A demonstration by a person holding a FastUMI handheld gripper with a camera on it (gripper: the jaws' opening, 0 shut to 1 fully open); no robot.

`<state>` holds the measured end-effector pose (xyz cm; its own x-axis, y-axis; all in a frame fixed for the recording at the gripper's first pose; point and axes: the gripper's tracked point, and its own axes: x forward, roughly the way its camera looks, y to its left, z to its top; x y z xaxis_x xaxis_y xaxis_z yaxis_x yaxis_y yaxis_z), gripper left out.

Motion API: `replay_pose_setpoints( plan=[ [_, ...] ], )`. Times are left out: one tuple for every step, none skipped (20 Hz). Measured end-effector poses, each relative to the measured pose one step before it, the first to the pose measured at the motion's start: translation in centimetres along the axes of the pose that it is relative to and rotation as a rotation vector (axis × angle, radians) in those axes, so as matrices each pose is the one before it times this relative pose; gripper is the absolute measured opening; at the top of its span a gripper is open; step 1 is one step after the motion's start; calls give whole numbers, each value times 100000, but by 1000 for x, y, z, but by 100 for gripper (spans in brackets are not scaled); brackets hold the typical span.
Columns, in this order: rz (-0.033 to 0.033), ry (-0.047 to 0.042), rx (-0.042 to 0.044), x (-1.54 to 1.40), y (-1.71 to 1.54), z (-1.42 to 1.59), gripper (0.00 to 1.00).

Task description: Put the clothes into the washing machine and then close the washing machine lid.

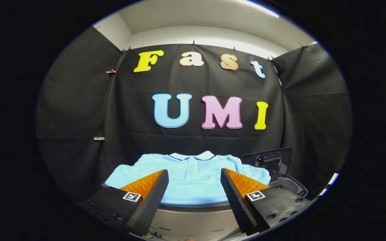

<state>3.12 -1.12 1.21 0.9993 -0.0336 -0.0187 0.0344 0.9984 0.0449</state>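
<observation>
Shirt (193, 180) spread flat on the surface just beyond the fingertips, collar away and long axis crosswise, the washer (280, 174) with raised lid to its right, and the gripper (194, 177) wide apart, empty, centred on it.

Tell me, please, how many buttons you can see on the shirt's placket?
3 buttons run down the placket below the collar of the light blue polo shirt, beyond the open gripper; more may be hidden.
</observation>
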Motion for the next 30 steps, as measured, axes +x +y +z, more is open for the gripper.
replay_pose_setpoints(
  plan=[
    [-641,770,484,858,-155,161,98],
    [-916,1762,-321,1015,-221,9,97],
    [-842,1019,-751,889,-140,169,98],
    [-935,1730,-408,944,-220,139,98],
    [-493,1511,276,993,12,110,98],
    [73,1367,317,932,165,214,98],
    [-116,1895,-126,982,141,138,98],
    [-444,2174,-954,1023,85,-61,98],
    [-142,4079,-1079,976,62,-415,98],
    [548,3231,-387,924,243,-291,98],
    [1127,3408,-160,852,301,-316,98],
    [793,2604,-500,757,244,-156,98],
    [196,2747,-1030,772,81,-230,98],
    [201,4189,-1222,681,-234,-354,97],
    [186,4614,-799,677,-19,-507,97],
    [-296,4655,-458,839,1,-404,98],
    [50,4107,-297,797,32,-496,98],
    [312,3197,76,746,44,-7,98],
    [587,2529,389,635,103,9,98],
    [29,2769,381,530,-10,-157,98],
    [-1483,3087,123,714,-383,-151,97],
    [-691,3791,69,392,-218,-239,98],
    [-605,3999,335,444,-157,-462,98],
    [80,4085,590,458,46,-633,98],
    [139,2798,735,458,-79,-407,98],
    [467,2418,587,279,5,-223,98],
    [1051,1338,-259,122,157,-155,98],
    [205,908,-583,118,5,-136,99],
    [-338,242,-311,-21,6,-4,100],
    [-129,858,-437,80,-36,-91,99]
  ],
)
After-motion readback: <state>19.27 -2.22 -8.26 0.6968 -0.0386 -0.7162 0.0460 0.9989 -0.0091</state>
